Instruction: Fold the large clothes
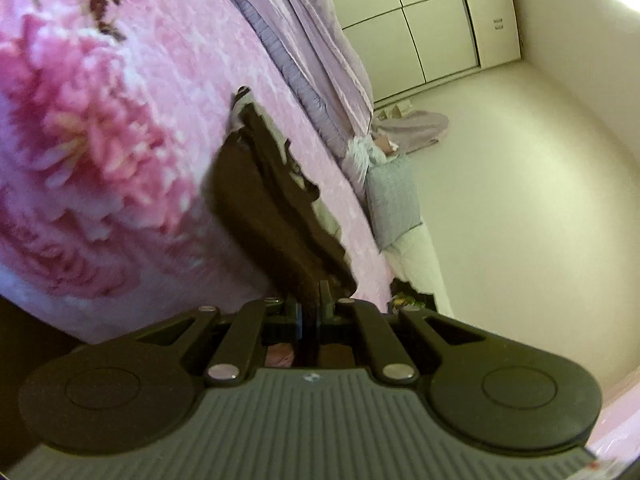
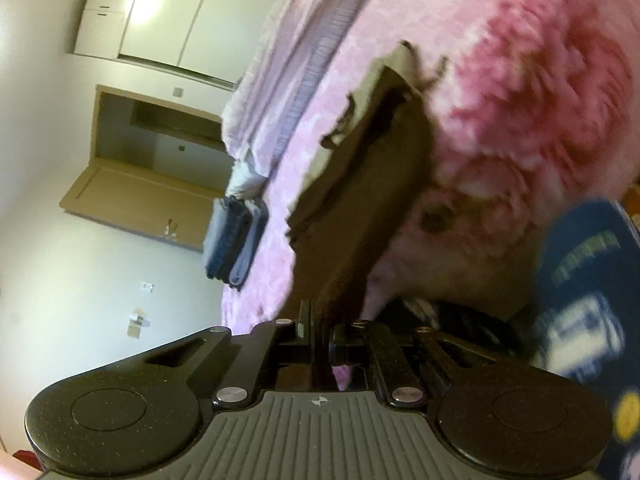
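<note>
A dark brown garment (image 1: 264, 200) stretches from my left gripper (image 1: 310, 304) away over the pink flowered blanket (image 1: 100, 140). The left jaws are closed with the cloth's edge pinched between them. In the right wrist view the same brown garment (image 2: 360, 184) runs up from my right gripper (image 2: 320, 328), which is shut on another edge of it. The cloth hangs taut and bunched between both grips, its far end with pale lining lying on the blanket (image 2: 520, 80). Both views are tilted and motion-blurred.
A lilac quilt (image 1: 304, 56) is heaped along the bed's far side. Folded blue-grey clothes (image 2: 236, 236) sit at the bed edge. A person's navy printed shirt (image 2: 584, 292) fills the right. White wardrobe doors (image 1: 424, 28) and a wooden desk (image 2: 136, 184) line the walls.
</note>
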Demonstrator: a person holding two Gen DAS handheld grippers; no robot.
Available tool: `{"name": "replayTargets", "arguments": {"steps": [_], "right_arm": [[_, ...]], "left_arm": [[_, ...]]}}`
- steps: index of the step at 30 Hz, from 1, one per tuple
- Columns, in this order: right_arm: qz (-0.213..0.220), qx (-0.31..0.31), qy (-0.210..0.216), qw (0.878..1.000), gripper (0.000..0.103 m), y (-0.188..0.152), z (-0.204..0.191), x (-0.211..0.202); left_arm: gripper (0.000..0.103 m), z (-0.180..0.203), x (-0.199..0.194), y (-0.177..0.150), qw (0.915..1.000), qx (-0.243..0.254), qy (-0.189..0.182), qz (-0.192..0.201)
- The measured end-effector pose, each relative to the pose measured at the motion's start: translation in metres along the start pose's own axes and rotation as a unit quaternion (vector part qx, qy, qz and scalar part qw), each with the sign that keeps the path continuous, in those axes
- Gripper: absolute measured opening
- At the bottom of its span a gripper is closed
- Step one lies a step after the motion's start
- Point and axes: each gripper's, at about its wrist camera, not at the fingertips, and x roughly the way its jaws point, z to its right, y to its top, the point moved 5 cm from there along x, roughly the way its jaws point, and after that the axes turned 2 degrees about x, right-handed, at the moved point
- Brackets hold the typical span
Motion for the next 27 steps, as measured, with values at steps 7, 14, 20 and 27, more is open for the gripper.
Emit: {"name": "replayTargets", "arguments": {"steps": [7, 14, 20, 27], "right_arm": [[0.015, -0.004, 0.008, 1.000, 0.002, 0.100, -0.032, 0.050], [0.055, 0.036, -0.025, 0.998, 0.005, 0.233, -0.022, 0.151], [0.116, -0.004, -0.081, 0.990, 0.061, 0.293, 0.004, 0.205], [0.069, -0.198, -0.182, 0.961, 0.061, 0.277, 0.010, 0.230]], "left_arm": [[0.003, 0.030, 0.079, 0.084, 0.9999, -0.008, -0.007, 0.004], [0.008, 0.028, 0.221, 0.182, 0.9979, -0.022, 0.054, -0.026], [0.023, -0.007, 0.286, 0.232, 0.9894, -0.016, 0.143, -0.018], [0.025, 0.003, 0.301, 0.231, 0.9675, 0.164, 0.178, -0.073]]}}
